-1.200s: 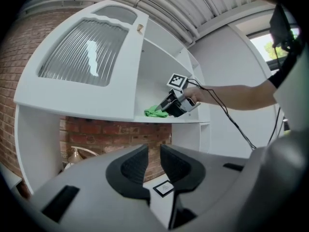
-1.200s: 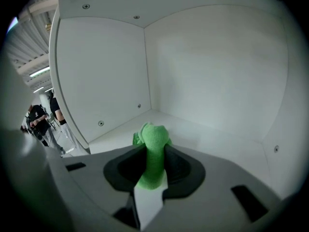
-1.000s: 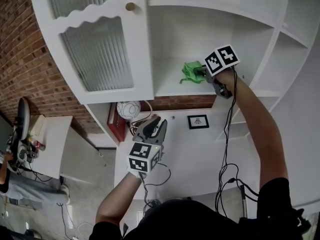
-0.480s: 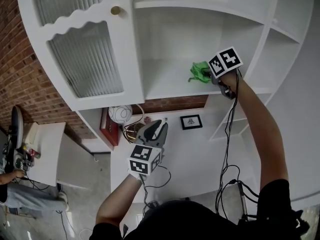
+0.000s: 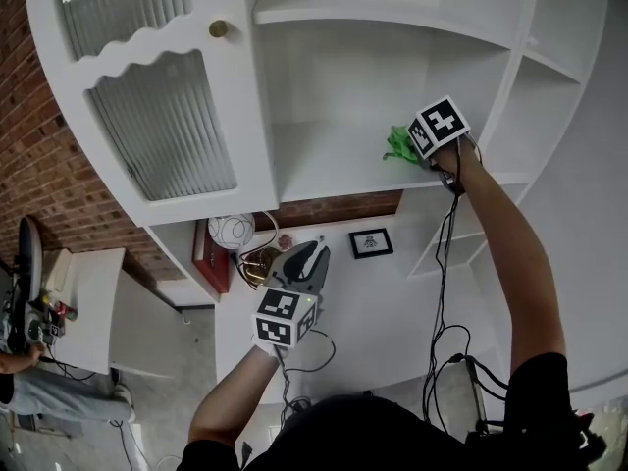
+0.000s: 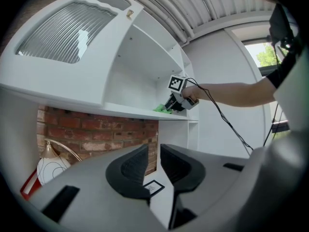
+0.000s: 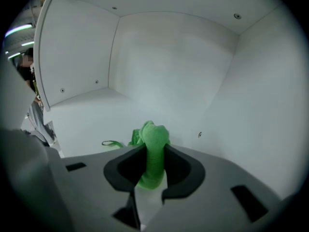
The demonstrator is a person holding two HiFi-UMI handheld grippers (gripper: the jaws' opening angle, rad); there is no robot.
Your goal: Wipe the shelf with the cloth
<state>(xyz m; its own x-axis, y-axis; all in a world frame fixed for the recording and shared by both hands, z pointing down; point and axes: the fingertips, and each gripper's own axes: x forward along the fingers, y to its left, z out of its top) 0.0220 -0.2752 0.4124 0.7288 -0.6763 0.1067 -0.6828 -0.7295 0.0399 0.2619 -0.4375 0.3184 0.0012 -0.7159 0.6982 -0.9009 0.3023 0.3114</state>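
Observation:
A crumpled green cloth (image 5: 397, 143) lies on the white shelf (image 5: 314, 170), near its right end. My right gripper (image 5: 407, 151) is shut on the cloth, which bulges up between the jaws in the right gripper view (image 7: 153, 144), over the shelf floor (image 7: 91, 110) close to the right side wall. In the left gripper view the cloth (image 6: 161, 109) and right gripper (image 6: 175, 103) show at the shelf's front edge. Lower down, in front of the counter, my left gripper (image 5: 310, 255) is shut with nothing between its jaws (image 6: 154, 161).
A cupboard door with ribbed glass (image 5: 162, 116) and a brass knob (image 5: 219, 29) hangs open left of the shelf. An upright divider (image 5: 510, 77) bounds it on the right. Below stand a small framed picture (image 5: 372, 242), a white globe (image 5: 231, 230) and a red book (image 5: 203, 251) against brick.
My right gripper has slid the cloth to the right along the shelf, closer to the divider. The left gripper has stayed about where it was.

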